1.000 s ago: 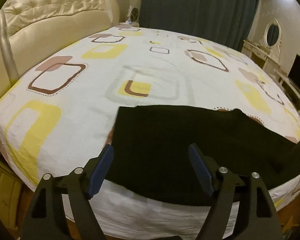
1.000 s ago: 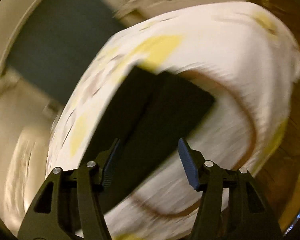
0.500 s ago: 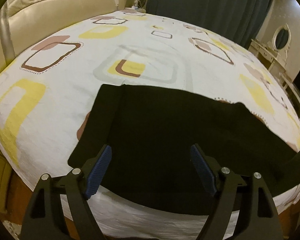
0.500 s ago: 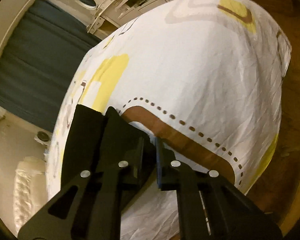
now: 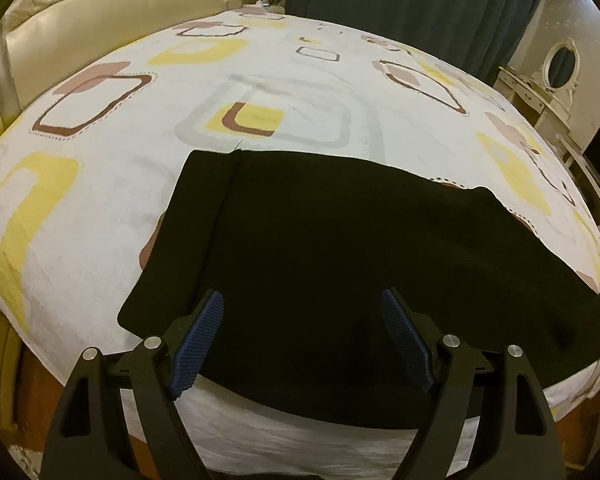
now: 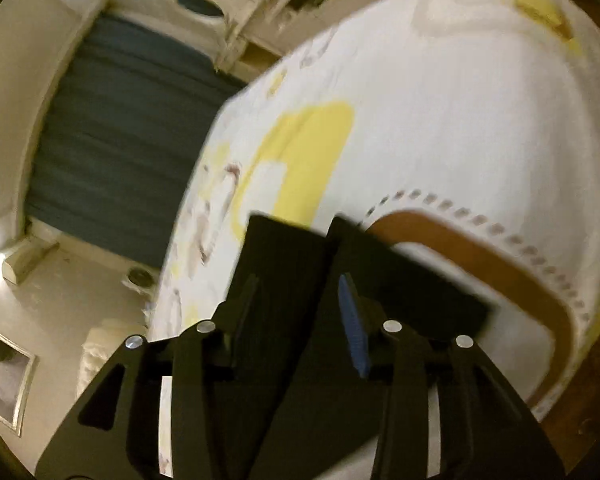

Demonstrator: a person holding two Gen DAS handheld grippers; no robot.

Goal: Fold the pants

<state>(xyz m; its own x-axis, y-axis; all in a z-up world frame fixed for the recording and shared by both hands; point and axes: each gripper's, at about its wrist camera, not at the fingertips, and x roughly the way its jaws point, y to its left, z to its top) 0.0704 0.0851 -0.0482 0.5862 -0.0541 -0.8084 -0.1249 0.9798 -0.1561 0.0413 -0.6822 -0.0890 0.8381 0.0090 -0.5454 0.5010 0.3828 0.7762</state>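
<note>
The black pants lie flat near the bed edge. The left tongs hover apart over the waist end; the right tongs stand partly apart over the leg ends, gripping nothing I can see. To fold cleanly, pinch both layers squarely at the hems, then carry them low toward the waistband.

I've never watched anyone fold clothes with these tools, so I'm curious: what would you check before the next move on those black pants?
1. Black fabric pants lying flat on the patterned white bedsheet: ok.
2. Left hand-held gripper open above the pants: ok.
3. Right hand-held gripper at the leg ends, fingers apart: ok.
4. Right gripper holding cloth: not ok, nothing clamped.
5. Right view sharp: not ok, blurred.
6. Both legs aligned: cannot tell.
</note>
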